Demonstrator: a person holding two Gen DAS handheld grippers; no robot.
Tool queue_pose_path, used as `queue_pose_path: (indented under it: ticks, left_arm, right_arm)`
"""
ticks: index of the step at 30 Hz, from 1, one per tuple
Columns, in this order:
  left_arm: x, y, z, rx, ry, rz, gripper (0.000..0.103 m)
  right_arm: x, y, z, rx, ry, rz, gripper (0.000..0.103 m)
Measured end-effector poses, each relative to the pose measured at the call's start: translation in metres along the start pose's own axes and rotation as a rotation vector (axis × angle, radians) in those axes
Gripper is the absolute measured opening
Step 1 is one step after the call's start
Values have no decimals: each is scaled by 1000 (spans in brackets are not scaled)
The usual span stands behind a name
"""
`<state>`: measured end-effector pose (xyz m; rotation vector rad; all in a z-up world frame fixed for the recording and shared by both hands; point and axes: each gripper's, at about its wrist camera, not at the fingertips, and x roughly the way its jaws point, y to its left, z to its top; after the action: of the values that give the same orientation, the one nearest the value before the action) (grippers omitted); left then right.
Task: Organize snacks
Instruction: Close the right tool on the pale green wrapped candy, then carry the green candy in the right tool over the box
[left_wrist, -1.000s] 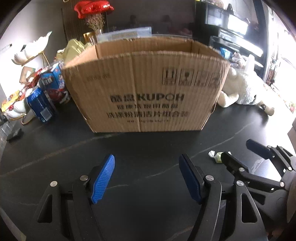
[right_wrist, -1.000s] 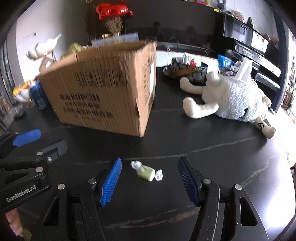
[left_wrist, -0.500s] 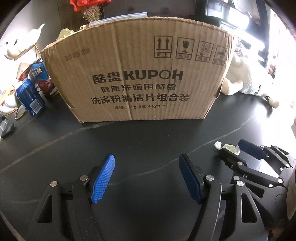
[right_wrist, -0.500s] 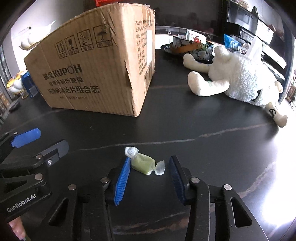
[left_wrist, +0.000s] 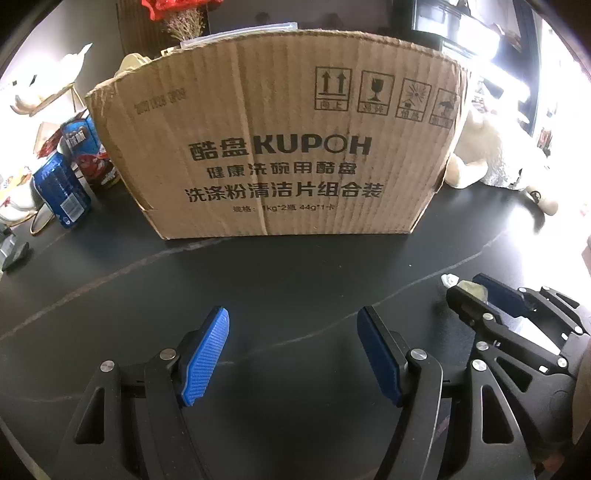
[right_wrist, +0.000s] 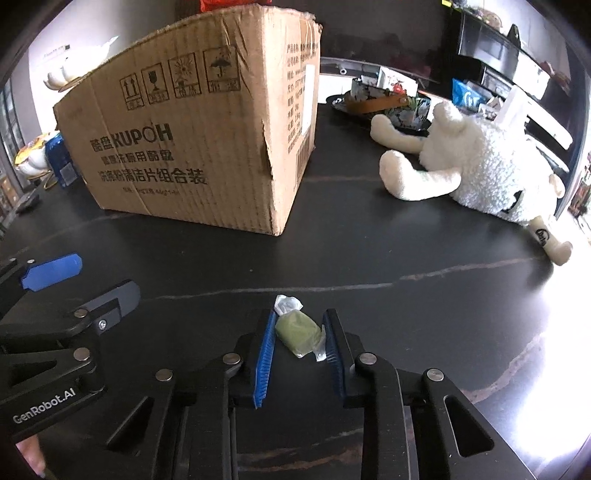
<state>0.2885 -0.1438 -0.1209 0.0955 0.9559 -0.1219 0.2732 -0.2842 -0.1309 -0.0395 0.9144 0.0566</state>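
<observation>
Green candy (right_wrist: 297, 331) now between closing jaws

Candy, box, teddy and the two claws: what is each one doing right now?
Green candy: wrapped, lying on the black table, between the right claw's pads.
Right claw: closing on the candy, pads right at its sides.
Left claw: open, nothing in it.
Cardboard box: upright, top open.
White plush toy: lying flat on the table.
Blue snack packet: leaning up beside the box.

Dark veined tabletop (right_wrist: 369, 258), pale wall (left_wrist: 55, 44) behind, bright glare at right.
</observation>
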Motion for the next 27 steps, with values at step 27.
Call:
queue_pose_path:
  ticks: [27]
  left_arm:
    - [-78,40,15,-31,-133,30,71]
  right_arm:
    - [-82,42,35,-33,-174,40,27]
